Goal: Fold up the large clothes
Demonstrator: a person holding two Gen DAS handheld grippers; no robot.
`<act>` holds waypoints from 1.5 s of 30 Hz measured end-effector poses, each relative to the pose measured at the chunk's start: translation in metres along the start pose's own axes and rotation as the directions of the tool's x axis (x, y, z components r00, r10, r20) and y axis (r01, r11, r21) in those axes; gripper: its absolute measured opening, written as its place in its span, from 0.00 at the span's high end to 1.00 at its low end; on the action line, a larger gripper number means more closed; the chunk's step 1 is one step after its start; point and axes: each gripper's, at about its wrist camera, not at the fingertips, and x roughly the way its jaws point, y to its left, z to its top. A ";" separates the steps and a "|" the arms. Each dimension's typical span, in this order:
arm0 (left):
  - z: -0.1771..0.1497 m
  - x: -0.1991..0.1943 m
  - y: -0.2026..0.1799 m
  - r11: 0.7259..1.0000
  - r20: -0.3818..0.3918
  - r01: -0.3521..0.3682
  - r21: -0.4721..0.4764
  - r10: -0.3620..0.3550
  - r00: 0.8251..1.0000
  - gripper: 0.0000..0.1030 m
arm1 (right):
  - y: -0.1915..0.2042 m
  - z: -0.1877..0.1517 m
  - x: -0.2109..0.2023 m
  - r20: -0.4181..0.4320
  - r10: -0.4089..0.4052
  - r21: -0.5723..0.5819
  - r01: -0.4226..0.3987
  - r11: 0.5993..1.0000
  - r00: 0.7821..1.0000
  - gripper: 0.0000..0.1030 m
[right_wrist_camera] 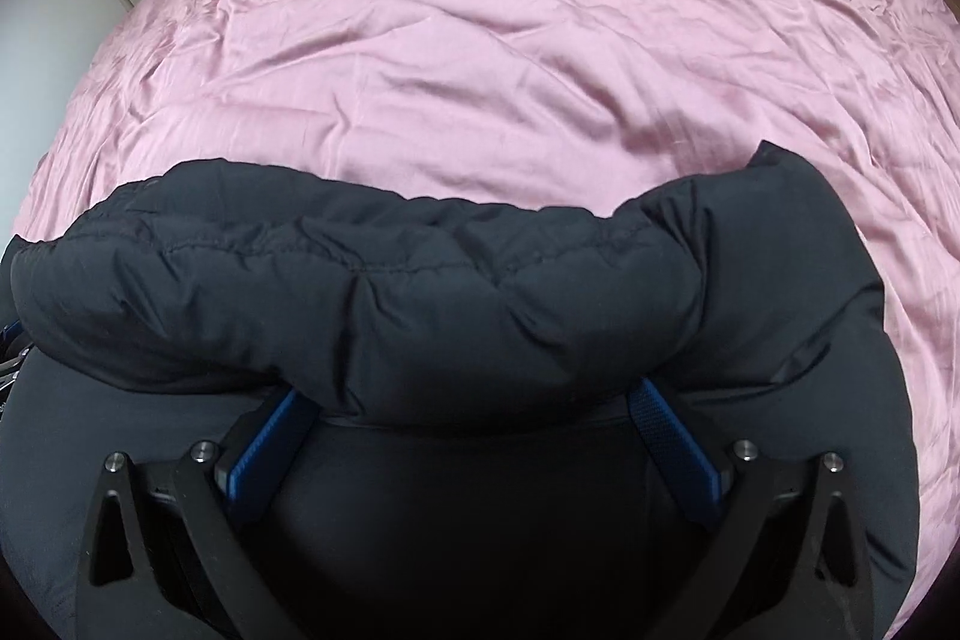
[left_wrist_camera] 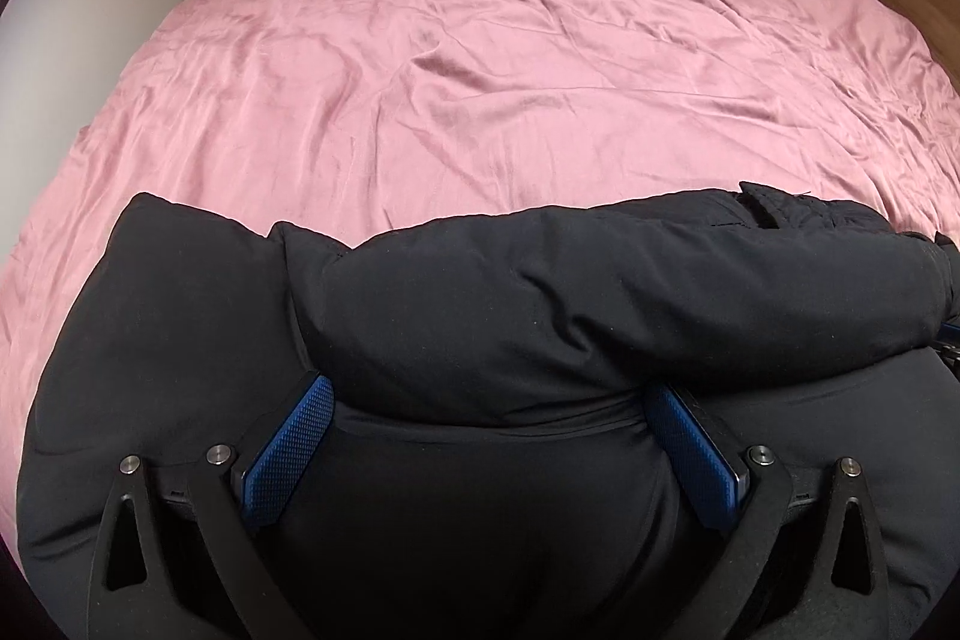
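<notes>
Puffy black jacket (left_wrist_camera: 480, 292), folded, rumpled

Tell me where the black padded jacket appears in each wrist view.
Left wrist view: the black padded jacket fills the lower half.
Right wrist view: the jacket fills the lower half.
Shared landmark: the pink bedsheet lies beyond it.

black padded jacket (left_wrist_camera: 540, 292), apparently folded over, lying on pink bedsheet (left_wrist_camera: 480, 70)

Both wrist views are aimed steeply down, close over the puffy black padded jacket (left_wrist_camera: 540, 292) (right_wrist_camera: 420, 292); the pink-sheeted bed (left_wrist_camera: 480, 70) (right_wrist_camera: 510, 40) is shared.
</notes>
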 end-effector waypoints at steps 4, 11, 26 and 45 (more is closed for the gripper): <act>-0.001 0.012 -0.003 1.000 0.010 -0.021 -0.008 0.021 1.000 0.00 | 0.003 0.003 0.015 0.008 -0.029 -0.007 0.029 1.000 1.000 0.00; 0.004 -0.005 0.008 0.999 -0.025 0.006 -0.047 -0.007 1.000 0.01 | 0.002 0.006 -0.003 0.010 -0.008 0.005 0.008 1.000 1.000 0.00; -0.037 -0.077 -0.034 0.994 0.090 0.099 0.040 -0.102 0.991 0.01 | 0.052 -0.043 -0.081 0.132 0.127 -0.121 -0.111 0.986 0.983 0.00; -0.027 -0.058 -0.032 0.998 0.041 0.021 0.061 -0.023 0.999 0.01 | 0.007 -0.016 -0.048 0.070 -0.002 -0.038 0.005 0.999 0.998 0.00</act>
